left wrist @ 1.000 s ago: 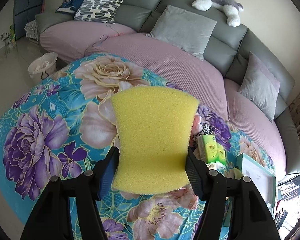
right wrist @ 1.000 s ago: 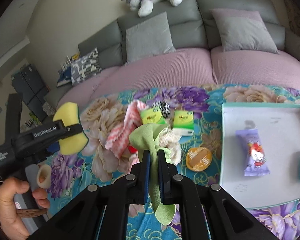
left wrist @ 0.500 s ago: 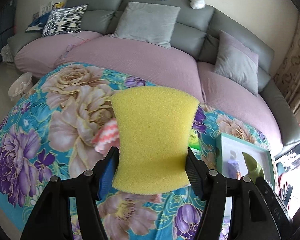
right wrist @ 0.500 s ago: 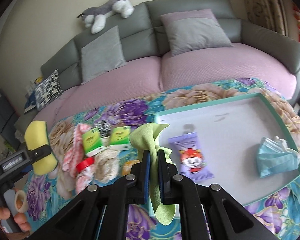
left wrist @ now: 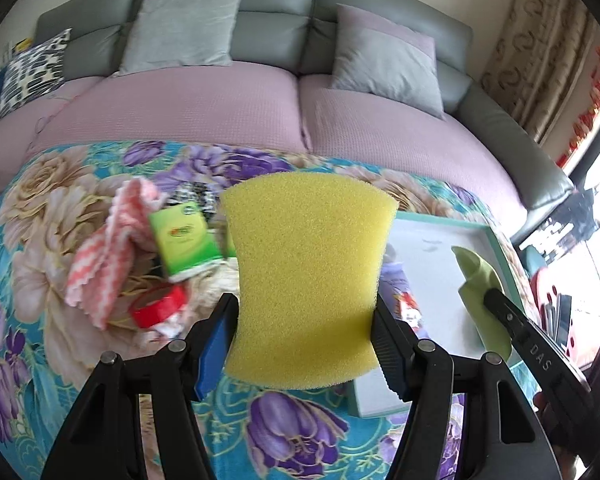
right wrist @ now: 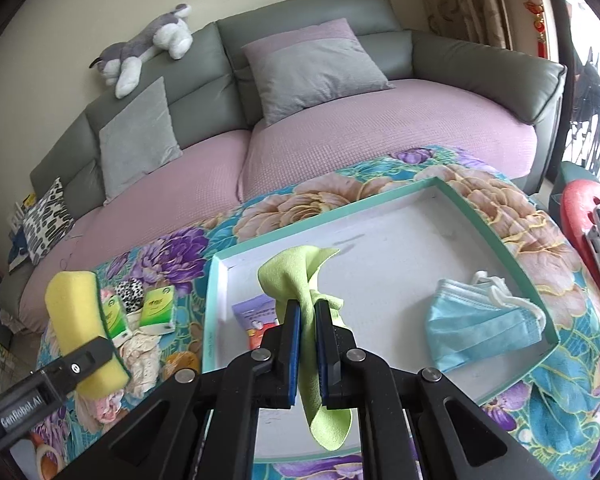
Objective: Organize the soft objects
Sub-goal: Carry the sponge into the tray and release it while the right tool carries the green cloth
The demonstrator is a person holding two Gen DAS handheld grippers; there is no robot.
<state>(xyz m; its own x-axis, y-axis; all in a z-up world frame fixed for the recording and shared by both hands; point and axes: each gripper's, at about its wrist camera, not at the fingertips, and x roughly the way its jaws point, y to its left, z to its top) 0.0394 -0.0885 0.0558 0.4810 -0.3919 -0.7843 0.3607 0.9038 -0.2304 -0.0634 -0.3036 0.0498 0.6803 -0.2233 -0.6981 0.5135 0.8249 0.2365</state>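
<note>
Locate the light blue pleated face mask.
In the right wrist view, the light blue pleated face mask lies inside the teal-rimmed white tray, near its right corner.

Porous yellow foam sponge (left wrist: 306, 280), matt green cloth (right wrist: 306, 320)

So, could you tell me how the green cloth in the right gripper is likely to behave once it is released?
The green cloth looks floppy: it droops below the right gripper and folds over above it. It will probably land crumpled in the tray, not flat. It seems light, so it may cling to the pads.
</note>
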